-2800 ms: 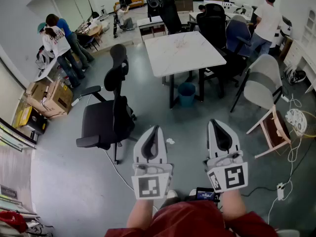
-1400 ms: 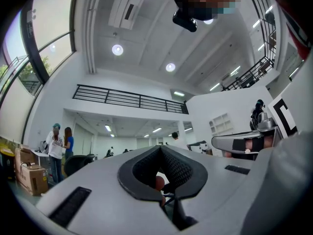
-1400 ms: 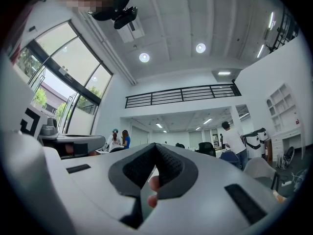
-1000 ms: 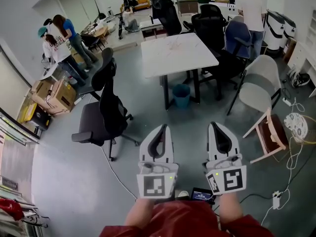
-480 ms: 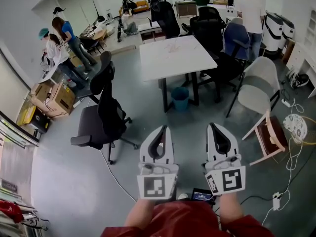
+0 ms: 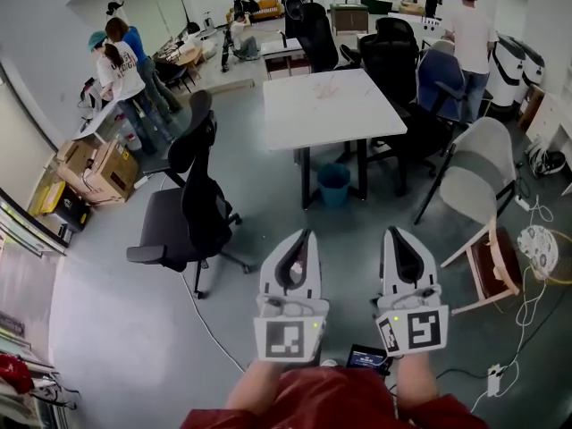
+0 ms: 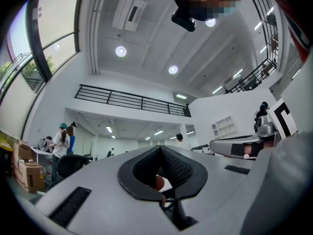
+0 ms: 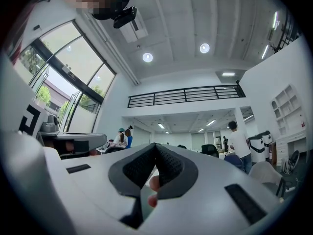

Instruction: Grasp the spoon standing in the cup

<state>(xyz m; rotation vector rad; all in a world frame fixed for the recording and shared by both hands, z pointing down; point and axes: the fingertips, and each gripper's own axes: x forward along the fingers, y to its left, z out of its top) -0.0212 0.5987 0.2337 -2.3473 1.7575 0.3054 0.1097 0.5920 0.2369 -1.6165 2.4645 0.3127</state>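
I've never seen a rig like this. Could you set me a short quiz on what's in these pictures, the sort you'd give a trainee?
1. True or false: the left gripper and the right gripper are both shut and hold nothing.
2. What stands on the floor under the near edge of the white table?
A. a blue bin
B. a cardboard box
C. a red stool
3. Short answer: does any view show the cup with the spoon standing in it?

Key
1. True: in each gripper view the tips meet with nothing between them.
2. A.
3. No. Neither is in view, and the table top looks bare.
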